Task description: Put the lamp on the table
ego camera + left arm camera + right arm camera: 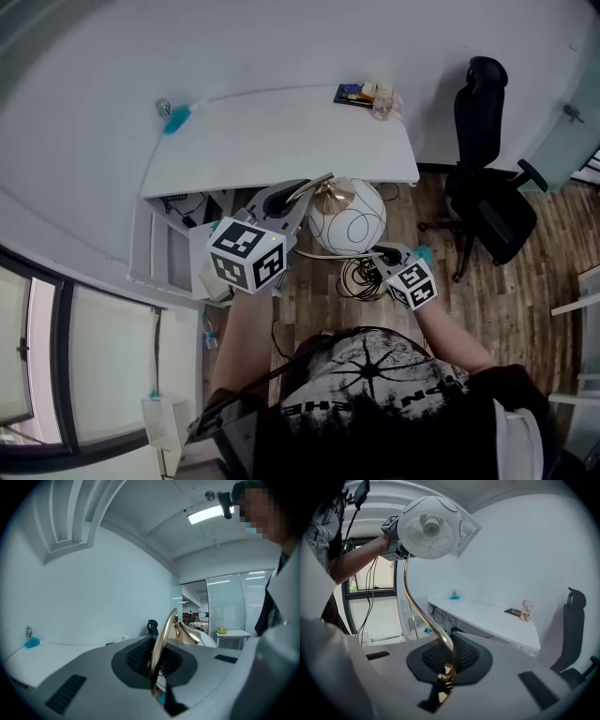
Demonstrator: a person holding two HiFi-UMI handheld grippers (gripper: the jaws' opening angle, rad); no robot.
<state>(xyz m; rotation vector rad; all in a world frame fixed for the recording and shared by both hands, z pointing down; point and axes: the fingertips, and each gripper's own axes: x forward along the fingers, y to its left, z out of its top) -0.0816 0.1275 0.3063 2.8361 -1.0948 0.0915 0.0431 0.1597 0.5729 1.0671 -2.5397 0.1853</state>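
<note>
The lamp has a white globe shade (pixel 347 217) and a curved gold stem (pixel 423 612). I hold it in the air in front of the white table (pixel 281 131), near its front edge. My left gripper (pixel 281 208) is shut on the gold stem (pixel 162 641) close to the shade. Lower down and to the right, my right gripper (pixel 390 255) is shut on the bottom part of the stem. In the right gripper view the shade (pixel 431 527) hangs high above my right gripper (pixel 447 660), with the left gripper (pixel 393 545) behind it. The lamp's base is hidden.
On the table lie a teal object (pixel 176 117) at the back left and books with a glass jar (pixel 367 96) at the back right. A black office chair (pixel 487 187) stands to the right on the wood floor. Cables (pixel 356 277) hang below the lamp. Shelving (pixel 173 244) sits under the table's left side.
</note>
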